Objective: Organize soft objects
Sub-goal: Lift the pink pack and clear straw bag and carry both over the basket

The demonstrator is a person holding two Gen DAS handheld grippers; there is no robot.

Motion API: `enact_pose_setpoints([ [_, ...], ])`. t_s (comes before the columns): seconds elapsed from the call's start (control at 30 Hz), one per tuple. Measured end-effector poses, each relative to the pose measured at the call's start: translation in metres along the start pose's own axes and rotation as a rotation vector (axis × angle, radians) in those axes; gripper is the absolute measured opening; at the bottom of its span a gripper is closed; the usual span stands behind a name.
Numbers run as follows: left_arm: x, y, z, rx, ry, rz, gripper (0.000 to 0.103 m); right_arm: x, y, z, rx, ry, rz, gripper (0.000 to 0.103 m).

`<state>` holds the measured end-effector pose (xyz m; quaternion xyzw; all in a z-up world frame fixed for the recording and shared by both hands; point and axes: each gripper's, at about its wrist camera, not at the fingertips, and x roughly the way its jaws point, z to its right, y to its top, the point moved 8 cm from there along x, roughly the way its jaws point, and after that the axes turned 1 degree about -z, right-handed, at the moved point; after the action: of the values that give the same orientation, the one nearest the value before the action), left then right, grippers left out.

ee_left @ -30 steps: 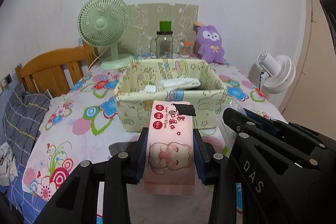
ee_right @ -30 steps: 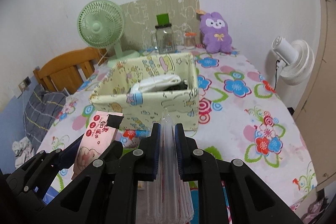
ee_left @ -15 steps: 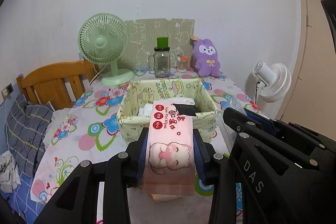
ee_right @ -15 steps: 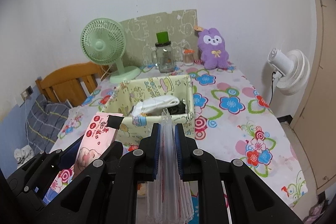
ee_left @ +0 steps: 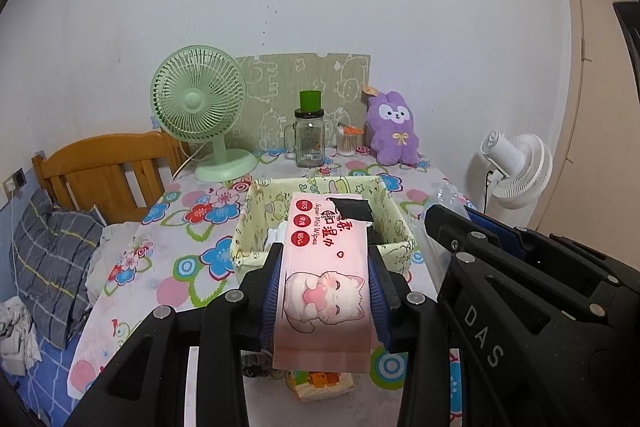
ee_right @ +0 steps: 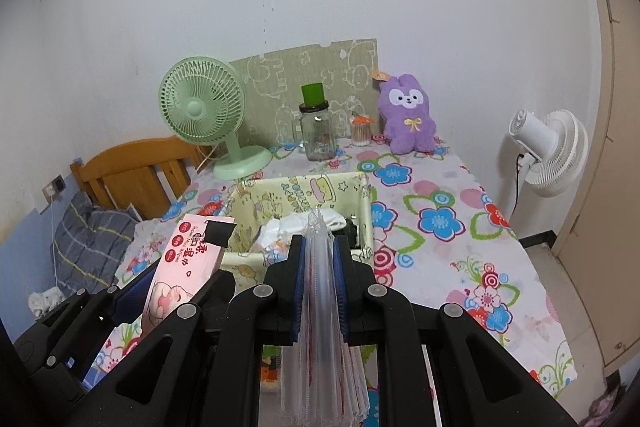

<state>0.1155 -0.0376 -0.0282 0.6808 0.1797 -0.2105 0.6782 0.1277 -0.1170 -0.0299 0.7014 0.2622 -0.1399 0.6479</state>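
- The left gripper (ee_left: 325, 267) is clamped on a pink wipes pack (ee_left: 326, 267), one finger (ee_left: 272, 279) pressed against each long side; the pack lies flat between them with its cat picture facing up.
- The far end of the pack, with a black tab (ee_left: 352, 209), reaches out ahead of the fingertips over the near wall of the fabric box (ee_left: 400, 227).
- The right gripper (ee_right: 319, 267) is pinched tight on a clear plastic bag bundle (ee_right: 320, 347), which stands on edge between the blue pads (ee_right: 298, 279) and hangs down below them.
- Directly ahead of the right gripper's tips, the fabric box holds white soft items (ee_right: 304, 223) and something dark (ee_right: 350, 227) against its right wall.
- From the right wrist view, the left gripper and its pack sit just to the left, side by side with the right tool.
- Below both tools lies a flowered tablecloth (ee_right: 440, 227).
- Farther ahead, past the box, stand a green fan (ee_left: 198, 107), a glass jar (ee_left: 309, 143) with a green cup on its lid, and a purple plush bunny (ee_left: 394, 133) against the wall.
- Off to the right stands a white fan (ee_right: 552, 151).
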Motion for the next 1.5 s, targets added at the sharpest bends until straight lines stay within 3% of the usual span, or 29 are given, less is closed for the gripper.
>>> enact_pose_setpoints([
  [1.5, 0.07, 0.049, -0.02, -0.017, 0.038, 0.014, 0.04, 0.08, 0.055, -0.003, 0.002, 0.047, 0.006, 0.017],
])
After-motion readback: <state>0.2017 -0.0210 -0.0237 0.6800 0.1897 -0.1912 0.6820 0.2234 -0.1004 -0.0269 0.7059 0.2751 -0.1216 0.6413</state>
